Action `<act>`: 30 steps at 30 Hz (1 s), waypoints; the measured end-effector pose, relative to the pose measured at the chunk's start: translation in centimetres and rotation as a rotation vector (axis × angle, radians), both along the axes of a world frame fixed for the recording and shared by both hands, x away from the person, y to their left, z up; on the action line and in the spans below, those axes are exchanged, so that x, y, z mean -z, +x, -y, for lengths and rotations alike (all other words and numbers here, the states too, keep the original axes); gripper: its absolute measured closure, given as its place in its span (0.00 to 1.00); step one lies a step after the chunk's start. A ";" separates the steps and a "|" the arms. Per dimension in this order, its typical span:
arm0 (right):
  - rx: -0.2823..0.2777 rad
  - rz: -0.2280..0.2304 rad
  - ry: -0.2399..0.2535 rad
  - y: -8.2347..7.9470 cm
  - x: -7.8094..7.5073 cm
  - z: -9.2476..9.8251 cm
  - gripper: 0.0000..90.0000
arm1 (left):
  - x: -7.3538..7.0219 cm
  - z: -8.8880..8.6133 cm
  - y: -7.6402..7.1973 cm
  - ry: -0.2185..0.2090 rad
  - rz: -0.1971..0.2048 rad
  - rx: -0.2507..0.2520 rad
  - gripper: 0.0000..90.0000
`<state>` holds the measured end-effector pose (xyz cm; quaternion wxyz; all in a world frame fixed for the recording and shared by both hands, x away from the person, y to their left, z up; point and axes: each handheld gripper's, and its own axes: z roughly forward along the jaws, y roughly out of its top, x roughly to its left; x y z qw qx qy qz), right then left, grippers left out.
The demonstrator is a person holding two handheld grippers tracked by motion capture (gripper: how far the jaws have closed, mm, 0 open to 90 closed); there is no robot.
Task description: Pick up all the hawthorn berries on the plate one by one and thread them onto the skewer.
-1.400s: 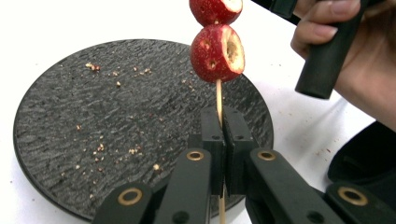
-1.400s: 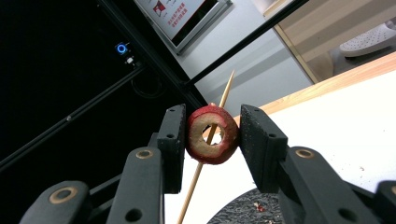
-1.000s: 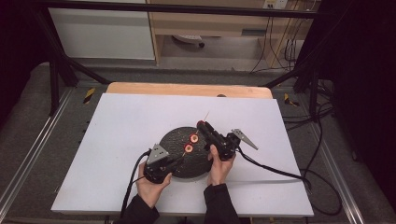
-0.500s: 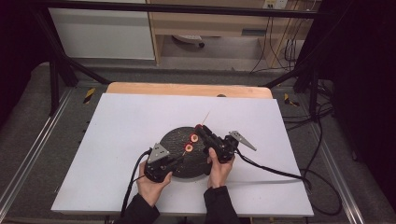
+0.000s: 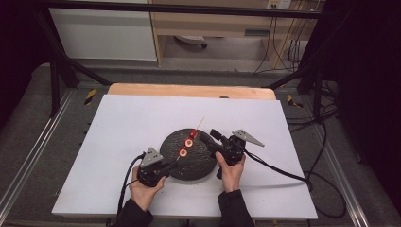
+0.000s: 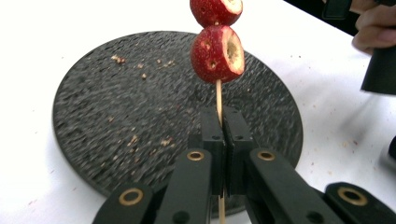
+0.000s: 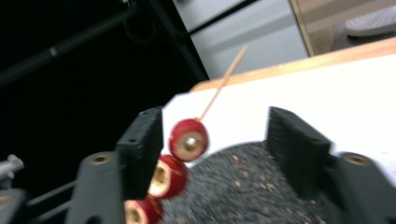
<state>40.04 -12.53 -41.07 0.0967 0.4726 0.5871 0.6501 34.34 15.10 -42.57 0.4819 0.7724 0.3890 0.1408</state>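
Observation:
A thin wooden skewer [image 6: 218, 95] carries red cored fruits [image 6: 217, 53] above a round black plate [image 5: 198, 165]. My left gripper [image 6: 223, 122] is shut on the bare stick just below the lowest fruit I see there. In the high view this gripper [image 5: 169, 165] sits at the plate's near-left edge, and the fruits [image 5: 189, 142] slant up to the right. My right gripper [image 7: 215, 135] stands open and its jaws have just been opening. The top fruit [image 7: 189, 140] is between them, close to the left jaw, with two more fruits [image 7: 168, 176] below. In the high view it [image 5: 209, 137] is at the plate's right.
The plate [image 6: 116, 116] lies on a white board [image 5: 127, 123] over a wooden table [image 5: 189, 90]. Crumbs dot the plate and the board. Cables trail from both grippers, the right one [image 5: 283, 172] looping off to the right. A black frame surrounds the table.
The right gripper's jaws, earlier closed at the top fruit, now stand apart. Both hands and the skewer stay where they were.

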 end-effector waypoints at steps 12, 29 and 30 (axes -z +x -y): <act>-0.102 -0.113 -0.327 0.7 0.8 1.3 0.05 | 0.1 -2.4 -0.4 0.022 -0.022 0.001 0.98; -0.205 -0.146 -0.516 -0.6 2.7 6.3 0.01 | -1.8 -3.5 0.4 0.111 -0.040 0.037 0.98; -0.213 -0.142 -0.517 -0.8 2.8 6.7 0.01 | -1.9 -3.4 0.6 0.118 -0.043 0.040 0.98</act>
